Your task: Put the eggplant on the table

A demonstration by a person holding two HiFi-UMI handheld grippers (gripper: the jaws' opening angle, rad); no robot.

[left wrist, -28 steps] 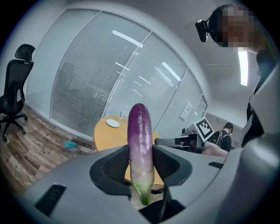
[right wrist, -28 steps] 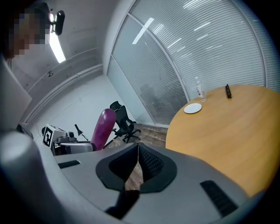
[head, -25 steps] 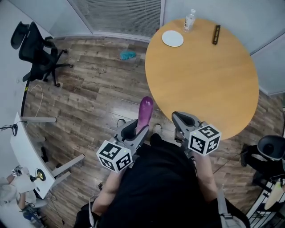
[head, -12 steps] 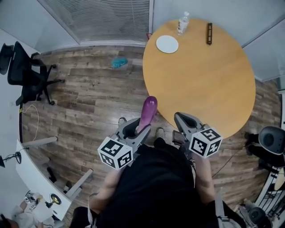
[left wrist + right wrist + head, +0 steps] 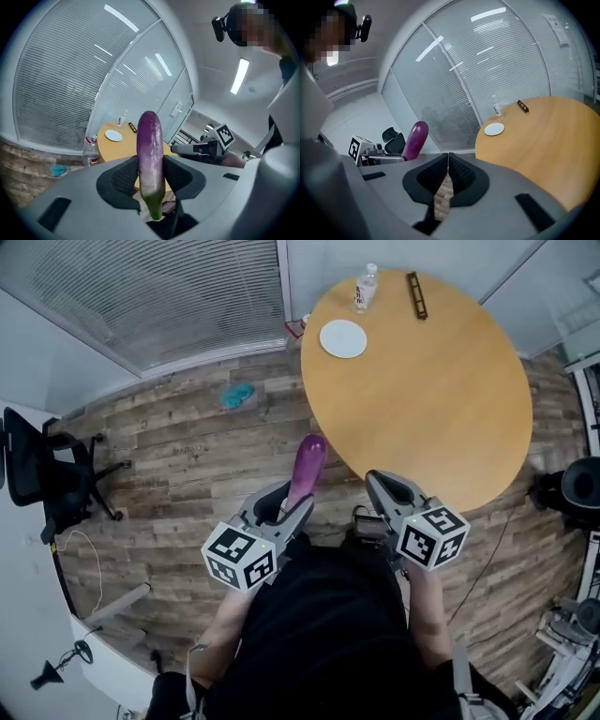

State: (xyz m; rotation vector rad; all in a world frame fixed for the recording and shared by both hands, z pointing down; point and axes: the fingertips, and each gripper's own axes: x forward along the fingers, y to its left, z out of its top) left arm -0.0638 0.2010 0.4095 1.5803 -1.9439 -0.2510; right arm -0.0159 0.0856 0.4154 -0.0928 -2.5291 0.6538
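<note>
Eggplant (image 5: 149, 145) gripped by left tongs (image 5: 151, 161), green stem (image 5: 153, 206) seemingly hidden overhead, right tongs (image 5: 448, 161) clenched

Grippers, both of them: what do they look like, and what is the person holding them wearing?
The left gripper and right gripper match: grey moulded bodies tapering to two jaws lined with black, mesh-textured pads. Each carries a white cube printed with black square markers. No cables show. The person wears a black top; the forearms are uncovered.

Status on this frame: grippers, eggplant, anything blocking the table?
Left gripper shut on eggplant, short of table edge. Right gripper shut, empty. Plate, bottle, dark bar at far side, no obstruction.
</note>
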